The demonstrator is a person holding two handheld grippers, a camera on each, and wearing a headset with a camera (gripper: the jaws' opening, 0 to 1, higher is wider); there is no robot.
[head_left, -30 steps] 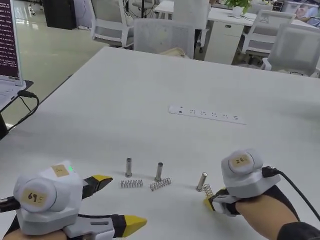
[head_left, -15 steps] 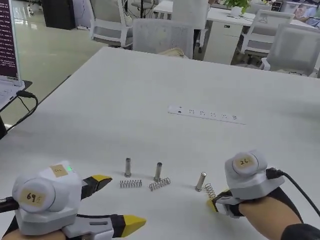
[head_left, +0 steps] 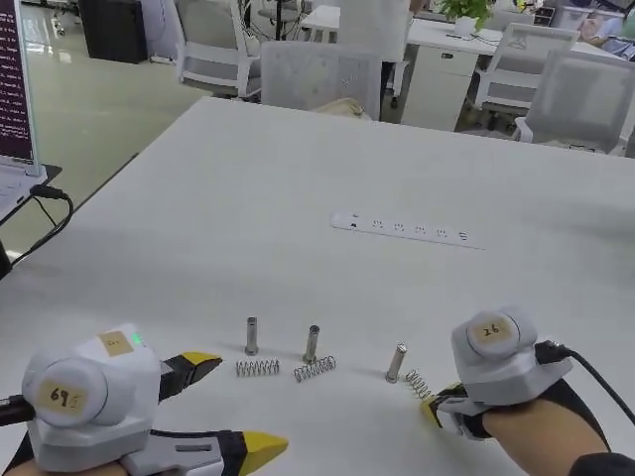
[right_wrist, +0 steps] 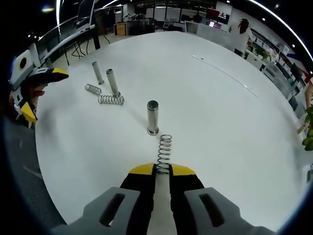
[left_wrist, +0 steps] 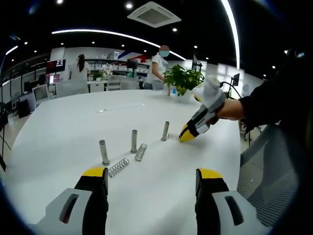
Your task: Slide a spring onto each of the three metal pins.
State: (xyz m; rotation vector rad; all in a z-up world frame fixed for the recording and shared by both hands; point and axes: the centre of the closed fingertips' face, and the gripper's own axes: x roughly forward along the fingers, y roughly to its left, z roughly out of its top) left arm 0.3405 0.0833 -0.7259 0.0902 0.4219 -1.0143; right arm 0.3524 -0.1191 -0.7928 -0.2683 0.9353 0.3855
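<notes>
**Spring [right_wrist: 165, 147] pinched at its near end, right pin [right_wrist: 152, 116] ahead**

Risk, as I judge it: held by one end only, the coil may droop or flick free when lifted, or its loose end may knock the free-standing right pin over. My right gripper [right_wrist: 163, 169] is clenched on that near end. The coil lies flat on the table [right_wrist: 234, 127], running from the jaws toward the upright pin, its far end just beside the pin's base. My left gripper [left_wrist: 151, 176] stands released, holding nothing.

Open-plan office, desks [head_left: 437, 32], mesh chairs [head_left: 317, 74], laptop [head_left: 12, 89]
</notes>
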